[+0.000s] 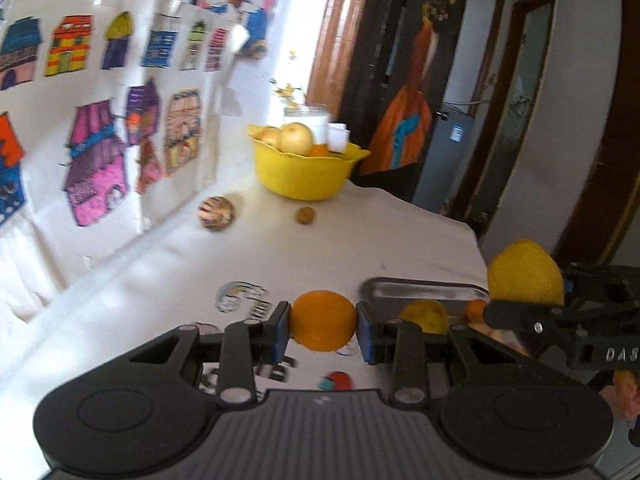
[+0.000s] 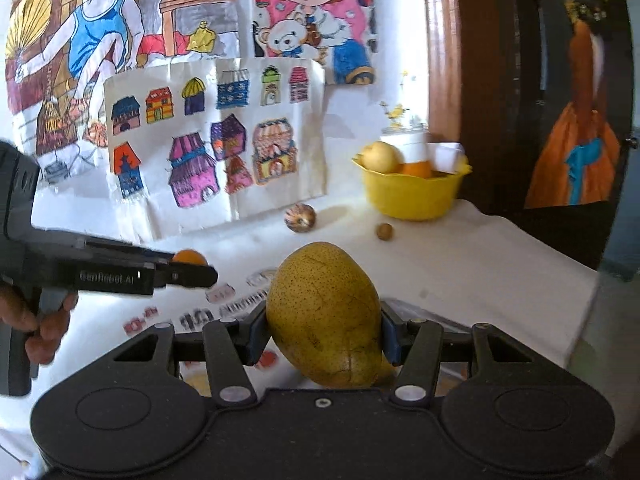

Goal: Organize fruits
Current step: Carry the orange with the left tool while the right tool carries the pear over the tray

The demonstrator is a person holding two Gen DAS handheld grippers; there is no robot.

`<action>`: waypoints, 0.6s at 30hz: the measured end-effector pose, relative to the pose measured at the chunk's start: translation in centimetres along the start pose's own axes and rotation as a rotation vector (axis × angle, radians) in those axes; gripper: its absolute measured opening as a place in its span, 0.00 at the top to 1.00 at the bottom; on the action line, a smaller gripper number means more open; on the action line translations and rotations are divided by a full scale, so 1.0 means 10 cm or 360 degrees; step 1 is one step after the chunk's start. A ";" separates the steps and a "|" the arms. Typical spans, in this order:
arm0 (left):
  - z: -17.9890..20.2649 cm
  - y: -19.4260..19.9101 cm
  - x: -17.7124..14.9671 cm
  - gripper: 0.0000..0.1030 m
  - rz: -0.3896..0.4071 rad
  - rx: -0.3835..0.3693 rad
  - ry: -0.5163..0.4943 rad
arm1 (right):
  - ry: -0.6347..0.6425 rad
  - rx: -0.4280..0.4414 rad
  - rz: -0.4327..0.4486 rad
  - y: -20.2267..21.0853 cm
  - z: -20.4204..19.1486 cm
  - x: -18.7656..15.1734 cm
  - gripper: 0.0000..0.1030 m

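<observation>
fingers: left pair clamps an orange, right pair a pear — both lifted off the bench
why: likely carrying them to the bowl — far side, already holding fruit

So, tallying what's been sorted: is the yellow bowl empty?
No, the yellow bowl already holds pale yellow fruits and an orange.
</observation>
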State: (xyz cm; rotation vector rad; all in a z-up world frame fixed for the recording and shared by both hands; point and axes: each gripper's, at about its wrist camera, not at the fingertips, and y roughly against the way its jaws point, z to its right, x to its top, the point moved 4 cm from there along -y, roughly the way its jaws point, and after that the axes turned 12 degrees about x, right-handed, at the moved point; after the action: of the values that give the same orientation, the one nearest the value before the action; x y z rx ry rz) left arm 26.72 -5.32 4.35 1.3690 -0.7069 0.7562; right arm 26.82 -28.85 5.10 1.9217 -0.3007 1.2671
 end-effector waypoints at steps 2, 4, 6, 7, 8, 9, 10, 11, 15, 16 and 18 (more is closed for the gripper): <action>0.10 -0.02 -0.03 0.64 -0.0009 -0.0031 -0.0003 | -0.0019 -0.0030 -0.0012 0.13 0.03 -0.14 0.46; 0.21 -0.06 -0.07 0.64 -0.0030 -0.0071 -0.0006 | -0.0040 -0.0059 -0.0030 0.23 0.07 -0.28 0.46; 0.33 -0.10 -0.12 0.64 -0.0046 -0.0104 -0.0024 | -0.0042 -0.0092 -0.0041 0.32 0.08 -0.43 0.46; 0.39 -0.12 -0.14 0.64 -0.0052 -0.0126 -0.0040 | -0.0042 -0.0105 -0.0046 0.36 0.08 -0.50 0.46; 0.45 -0.14 -0.17 0.64 -0.0055 -0.0147 -0.0056 | -0.0046 -0.0119 -0.0051 0.39 0.08 -0.58 0.46; 0.52 -0.16 -0.20 0.64 -0.0059 -0.0170 -0.0076 | -0.0049 -0.0131 -0.0057 0.41 0.08 -0.65 0.46; 0.57 -0.17 -0.22 0.64 -0.0065 -0.0189 -0.0093 | -0.0047 -0.0142 -0.0067 0.42 0.07 -0.72 0.46; 0.63 -0.19 -0.25 0.64 -0.0073 -0.0208 -0.0109 | -0.0036 -0.0155 -0.0080 0.43 0.06 -0.79 0.46; 0.80 -0.26 -0.35 0.64 -0.0098 -0.0257 -0.0163 | -0.0036 -0.0170 -0.0099 0.44 0.02 -1.01 0.46; 0.83 -0.28 -0.37 0.64 -0.0104 -0.0263 -0.0179 | -0.0045 -0.0173 -0.0099 0.44 0.02 -1.05 0.46; 0.90 -0.33 -0.40 0.64 -0.0123 -0.0278 -0.0215 | -0.0058 -0.0183 -0.0102 0.44 0.00 -1.12 0.46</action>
State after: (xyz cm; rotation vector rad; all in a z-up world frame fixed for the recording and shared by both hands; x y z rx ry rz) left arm 27.02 -14.71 -0.11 1.2880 -0.8025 0.5317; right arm 19.01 -34.21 -2.37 1.8436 -0.3213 1.1499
